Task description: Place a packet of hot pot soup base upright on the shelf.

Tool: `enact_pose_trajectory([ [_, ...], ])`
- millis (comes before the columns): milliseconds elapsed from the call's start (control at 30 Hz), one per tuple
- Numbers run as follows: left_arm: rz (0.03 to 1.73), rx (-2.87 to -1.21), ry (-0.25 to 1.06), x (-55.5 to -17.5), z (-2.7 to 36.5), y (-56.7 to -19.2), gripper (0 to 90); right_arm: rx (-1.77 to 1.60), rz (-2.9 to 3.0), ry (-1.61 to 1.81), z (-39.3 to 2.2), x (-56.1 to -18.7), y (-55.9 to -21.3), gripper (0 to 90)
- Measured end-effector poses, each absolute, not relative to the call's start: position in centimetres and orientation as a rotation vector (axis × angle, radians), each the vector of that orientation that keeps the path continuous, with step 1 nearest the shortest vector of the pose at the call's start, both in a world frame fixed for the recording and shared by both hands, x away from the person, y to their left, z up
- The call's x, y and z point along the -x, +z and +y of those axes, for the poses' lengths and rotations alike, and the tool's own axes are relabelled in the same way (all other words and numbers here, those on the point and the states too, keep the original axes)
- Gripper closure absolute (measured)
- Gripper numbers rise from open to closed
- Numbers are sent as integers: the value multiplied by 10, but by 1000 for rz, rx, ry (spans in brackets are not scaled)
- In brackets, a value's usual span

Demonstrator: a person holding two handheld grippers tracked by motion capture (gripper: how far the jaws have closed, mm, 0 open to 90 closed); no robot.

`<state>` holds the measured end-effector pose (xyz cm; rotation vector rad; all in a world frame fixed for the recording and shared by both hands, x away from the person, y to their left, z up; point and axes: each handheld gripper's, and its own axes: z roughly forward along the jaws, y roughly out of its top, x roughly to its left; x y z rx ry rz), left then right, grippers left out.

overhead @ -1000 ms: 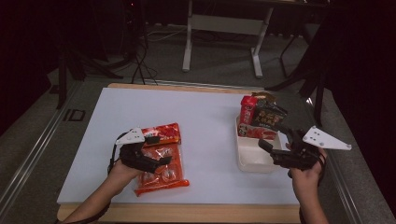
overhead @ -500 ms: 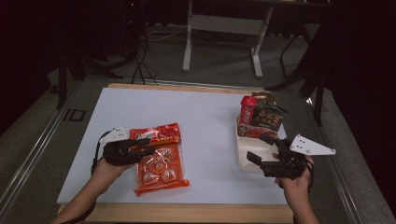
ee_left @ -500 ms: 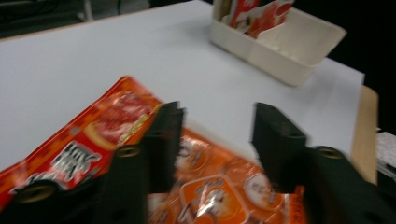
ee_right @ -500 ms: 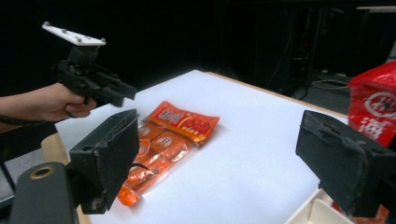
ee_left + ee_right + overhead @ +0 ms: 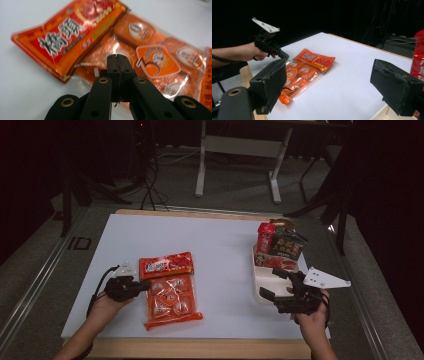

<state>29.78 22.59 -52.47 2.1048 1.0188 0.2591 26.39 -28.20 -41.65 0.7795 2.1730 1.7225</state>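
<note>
Now my left gripper point(image 5: 145, 285) sits at the left edge of the flat orange plastic snack bag point(image 5: 170, 297) with a red printed header, which lies on the near-left part of the white table top point(image 5: 215, 245). My jaws have just been closing, and in the left gripper view they stand pressed together, tip against tip point(image 5: 117, 58), with the crinkled clear film of the bag right at their ends; whether a pinch of film is caught between them I cannot tell. The bag lies flat, its red header at the far end and its orange sealed end point(image 5: 172, 320) nearest me. In the right gripper view my left hand point(image 5: 252, 51) grips the black handle, grey three-cornered plate point(image 5: 265, 25) on top, with the nose of that claw down at the bag's near-left corner.

My right gripper point(image 5: 274, 285) hovers at the near-right side of the table, just over the near end of the white rectangular plastic tray point(image 5: 260, 282). Its jaws stand wide apart with nothing between them; in its own view the two black padded jaws frame the table and the bag well away. At the far end of the tray stand a red carton point(image 5: 266, 240) and a dark printed packet point(image 5: 287, 245), upright and touching each other
</note>
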Motion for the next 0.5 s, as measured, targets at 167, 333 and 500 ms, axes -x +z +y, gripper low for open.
enact_pose_trajectory([
  [167, 1058, -2137, 241, -302, 225, -538, 894, -777, 2197, 1707, -280, -265, -419, 136],
  [333, 1047, -2141, 233, -302, 221, -542, 897, -778, 2212, 1697, -278, -266, -422, 136],
  [500, 1045, -2139, 219, -305, 218, -542, 898, -781, 2221, 1704, -277, -267, -423, 137],
])
